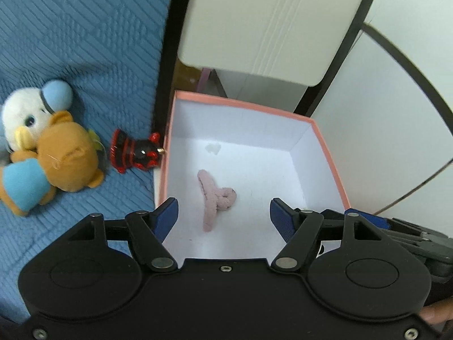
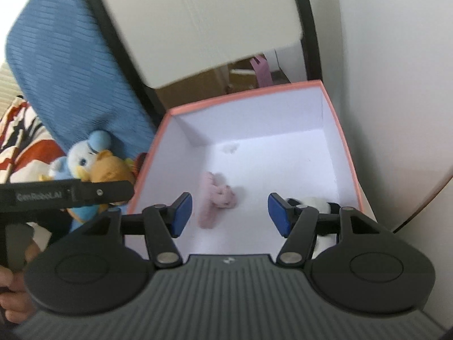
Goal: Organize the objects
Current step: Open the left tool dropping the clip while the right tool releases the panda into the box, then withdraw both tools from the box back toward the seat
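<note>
A blue quilted cover spreads over the left of the scene, and a pink-rimmed box with white inner walls stands just beside its edge, in front of white furniture with black framing.

Nearest, the left gripper hangs over the box's near side with its blue-padded tongs spread wide, nothing between them. The right gripper is likewise wide and empty above the same box, its tips over the near part of the floor.

Inside the box, near the middle of the white floor, lies a pale pink fuzzy hair claw, on its side and curved. In the right wrist view a black-and-white soft toy lies in the near right corner, partly hidden behind the right finger.

On the blue cover to the left, a red-and-black figurine lies just beside the box's left wall. Further left, a brown bear plush rests against a white duck plush wearing a blue cap.
</note>
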`<state>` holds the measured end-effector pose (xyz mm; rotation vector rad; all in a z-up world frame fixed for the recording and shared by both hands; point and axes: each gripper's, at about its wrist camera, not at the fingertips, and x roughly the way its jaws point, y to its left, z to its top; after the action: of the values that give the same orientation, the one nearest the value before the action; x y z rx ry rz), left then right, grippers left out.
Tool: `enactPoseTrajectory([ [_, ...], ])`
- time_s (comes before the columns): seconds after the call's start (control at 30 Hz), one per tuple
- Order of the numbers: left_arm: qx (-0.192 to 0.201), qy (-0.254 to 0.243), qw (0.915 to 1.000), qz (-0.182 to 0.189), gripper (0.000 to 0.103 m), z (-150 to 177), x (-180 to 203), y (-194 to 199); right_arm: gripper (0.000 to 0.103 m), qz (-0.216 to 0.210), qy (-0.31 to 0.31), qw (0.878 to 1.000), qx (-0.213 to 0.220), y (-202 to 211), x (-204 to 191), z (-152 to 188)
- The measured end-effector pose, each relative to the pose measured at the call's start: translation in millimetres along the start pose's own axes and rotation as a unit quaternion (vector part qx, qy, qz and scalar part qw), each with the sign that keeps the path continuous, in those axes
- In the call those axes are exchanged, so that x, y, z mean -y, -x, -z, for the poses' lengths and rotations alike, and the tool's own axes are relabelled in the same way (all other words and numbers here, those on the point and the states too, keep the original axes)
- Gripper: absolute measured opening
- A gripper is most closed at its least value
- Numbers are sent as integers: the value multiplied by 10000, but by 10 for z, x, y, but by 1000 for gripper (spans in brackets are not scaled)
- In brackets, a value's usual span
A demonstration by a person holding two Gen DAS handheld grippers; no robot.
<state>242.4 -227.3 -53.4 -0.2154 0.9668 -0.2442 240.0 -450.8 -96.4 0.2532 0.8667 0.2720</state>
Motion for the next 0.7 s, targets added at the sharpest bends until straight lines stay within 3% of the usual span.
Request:
enactPoseTrajectory([
  [0.53,1006,-20,9948,155,69,317,-404,1094,62,-351,372,9974,503,583,-792,326],
  [0.7,1070,17,9941,164,69,493,-526,1241,62,-495,468,9961,554,643,-1009,476],
])
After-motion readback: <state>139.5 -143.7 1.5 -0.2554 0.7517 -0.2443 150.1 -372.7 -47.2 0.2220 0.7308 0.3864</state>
